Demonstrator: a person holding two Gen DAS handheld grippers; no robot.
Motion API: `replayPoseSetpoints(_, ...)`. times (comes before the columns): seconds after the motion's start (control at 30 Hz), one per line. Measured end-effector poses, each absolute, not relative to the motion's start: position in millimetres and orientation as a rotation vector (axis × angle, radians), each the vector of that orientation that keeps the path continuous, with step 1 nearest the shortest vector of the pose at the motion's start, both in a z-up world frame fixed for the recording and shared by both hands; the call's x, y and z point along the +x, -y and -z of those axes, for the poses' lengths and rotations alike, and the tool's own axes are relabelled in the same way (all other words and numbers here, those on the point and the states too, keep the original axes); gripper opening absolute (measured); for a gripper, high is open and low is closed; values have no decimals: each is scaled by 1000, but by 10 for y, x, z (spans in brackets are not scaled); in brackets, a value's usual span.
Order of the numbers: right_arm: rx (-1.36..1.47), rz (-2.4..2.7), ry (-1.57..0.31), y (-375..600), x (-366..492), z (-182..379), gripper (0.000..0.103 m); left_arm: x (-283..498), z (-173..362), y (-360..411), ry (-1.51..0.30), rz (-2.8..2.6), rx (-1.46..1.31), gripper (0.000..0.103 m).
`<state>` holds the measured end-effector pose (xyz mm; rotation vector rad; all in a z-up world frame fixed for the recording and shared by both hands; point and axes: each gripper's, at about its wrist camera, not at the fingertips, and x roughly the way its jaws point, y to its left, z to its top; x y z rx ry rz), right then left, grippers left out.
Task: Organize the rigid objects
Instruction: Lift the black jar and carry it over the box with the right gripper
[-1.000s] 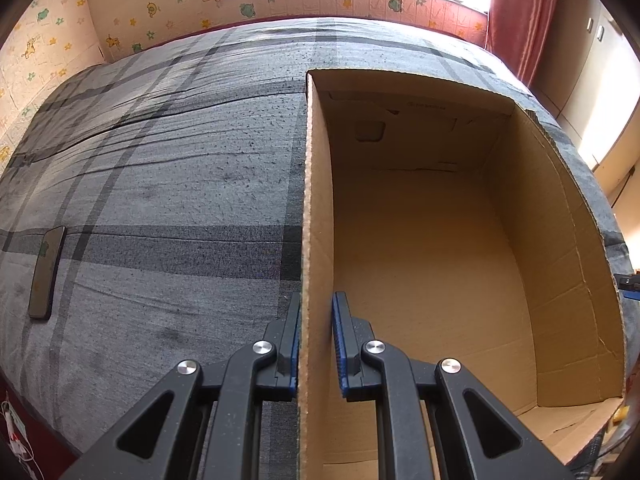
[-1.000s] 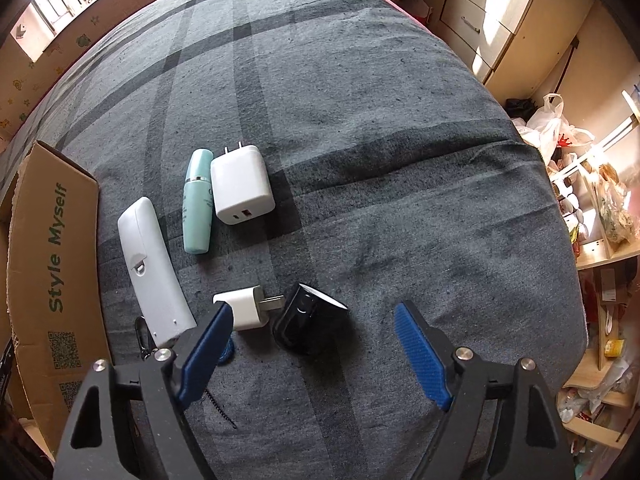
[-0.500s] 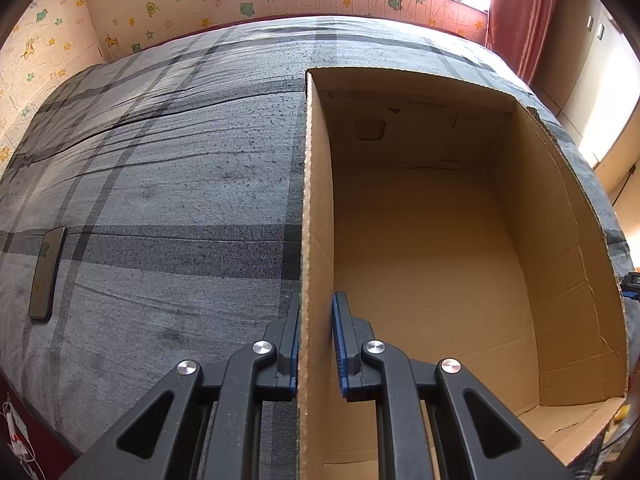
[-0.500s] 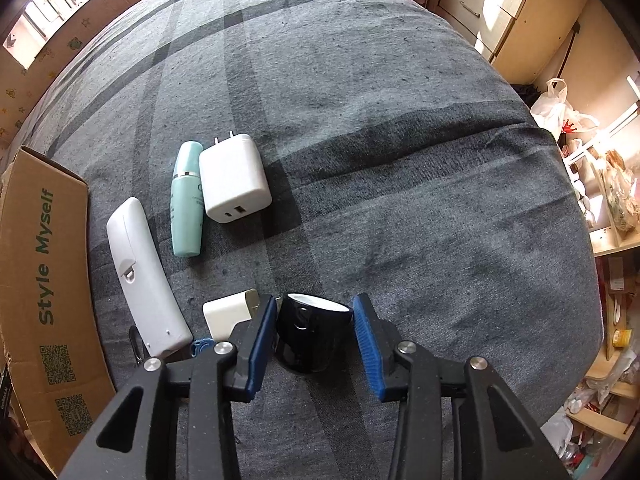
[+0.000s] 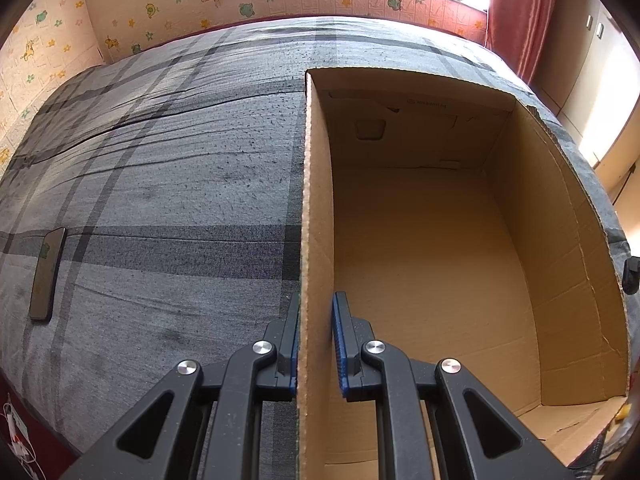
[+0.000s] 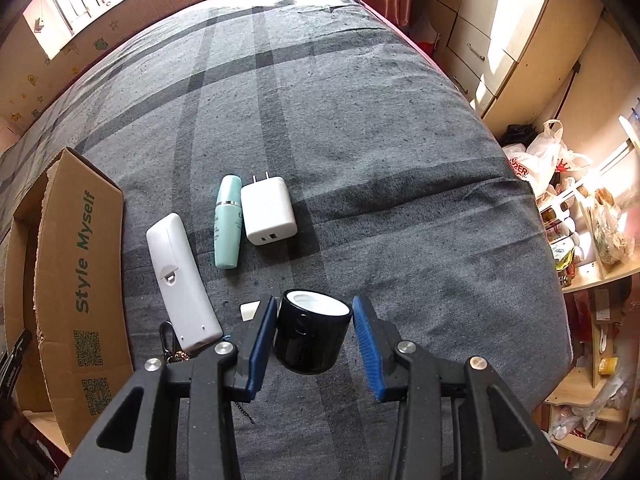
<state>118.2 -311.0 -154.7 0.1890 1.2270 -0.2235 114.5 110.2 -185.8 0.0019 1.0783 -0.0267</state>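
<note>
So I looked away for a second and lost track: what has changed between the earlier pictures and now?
The right gripper closed from wide open onto the black cylinder with a white end and lifted it off the bedspread. The left gripper stayed clamped on the cardboard box wall. The white charger, mint bottle and white remote lie as before.

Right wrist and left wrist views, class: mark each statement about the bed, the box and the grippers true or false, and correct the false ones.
1. The right gripper holds a black jar. True.
2. The left gripper is open above the bed. False: it is shut on the box wall.
3. The cardboard box is full. False: it shows nothing inside.
4. The green bottle lies beside the white charger. True.
</note>
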Motion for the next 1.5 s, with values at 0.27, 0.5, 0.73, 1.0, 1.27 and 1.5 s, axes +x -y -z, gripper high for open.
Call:
replayPoseSetpoints(0.27, 127, 178, -1183, 2819, 1202, 1230, 42, 1146, 1852, -1093, -1077, 26, 7, 14)
replayPoseSetpoints(0.5, 58, 111, -1143, 2469, 1213, 939, 42, 1155, 1850, -1105, -1079, 29, -3, 14)
replayPoseSetpoints(0.73, 17, 25, -1107, 2089, 1233, 707, 42, 1155, 1856, -1107, -1079, 29, -1, 14)
replayPoseSetpoints(1.0, -27, -76, -1080, 1639, 1289, 551, 42, 1151, 1860, -1110, -1080, 29, -5, 14)
replayPoseSetpoints(1.27, -81, -177, -1083, 1099, 1415, 571, 42, 1152, 1860, -1117, -1081, 30, -8, 14)
replayPoseSetpoints(1.5, -116, -228, -1115, 724, 1566, 756, 42, 1150, 1867, -1121, -1082, 33, -14, 14)
